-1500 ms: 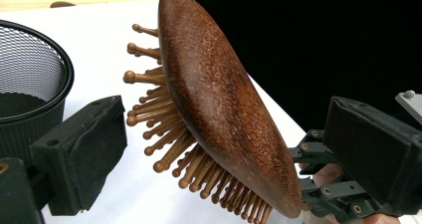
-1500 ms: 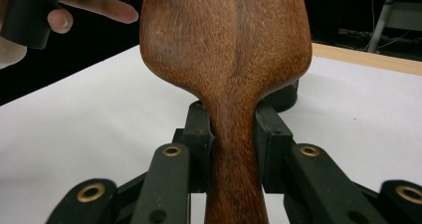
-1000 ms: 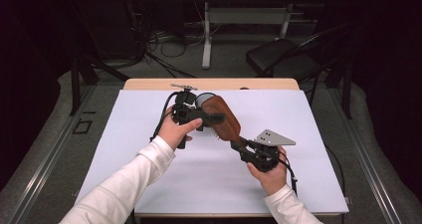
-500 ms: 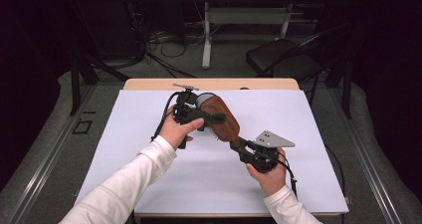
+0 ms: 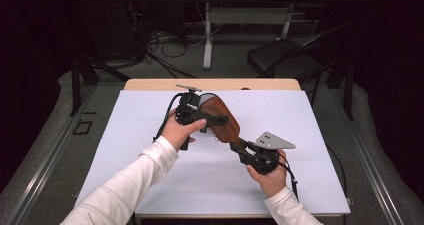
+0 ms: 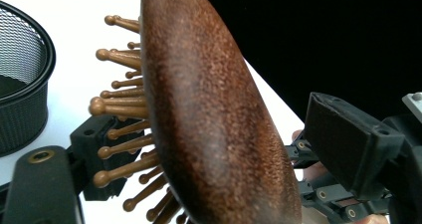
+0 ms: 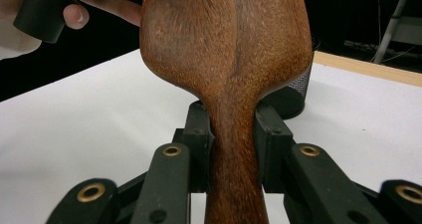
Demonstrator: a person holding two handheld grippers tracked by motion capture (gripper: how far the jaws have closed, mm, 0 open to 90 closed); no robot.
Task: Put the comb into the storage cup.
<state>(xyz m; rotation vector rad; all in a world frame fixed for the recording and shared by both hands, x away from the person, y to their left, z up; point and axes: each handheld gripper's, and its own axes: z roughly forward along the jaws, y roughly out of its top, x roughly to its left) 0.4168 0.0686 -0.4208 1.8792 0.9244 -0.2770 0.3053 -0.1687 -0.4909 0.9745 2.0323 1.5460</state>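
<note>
The wooden hairbrush [image 5: 223, 121] hangs above the white surface [image 5: 125, 150], its long axis slanting from the right gripper [image 5: 243, 150], whose fingers are clamped on the handle, up toward the left gripper [image 5: 220, 120]. There the fingers [image 6: 102, 159] have just been closing around the head, bristle side and back; contact is unclear. A mesh cup [image 6: 22, 79] stands behind.

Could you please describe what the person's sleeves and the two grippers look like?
Both arms wear white long sleeves. The left gripper and right gripper are black, with linked jaw arms joined by brass-coloured rivets. The right one carries a grey three-cornered plate on top. A black cable trails from the left one.
</note>
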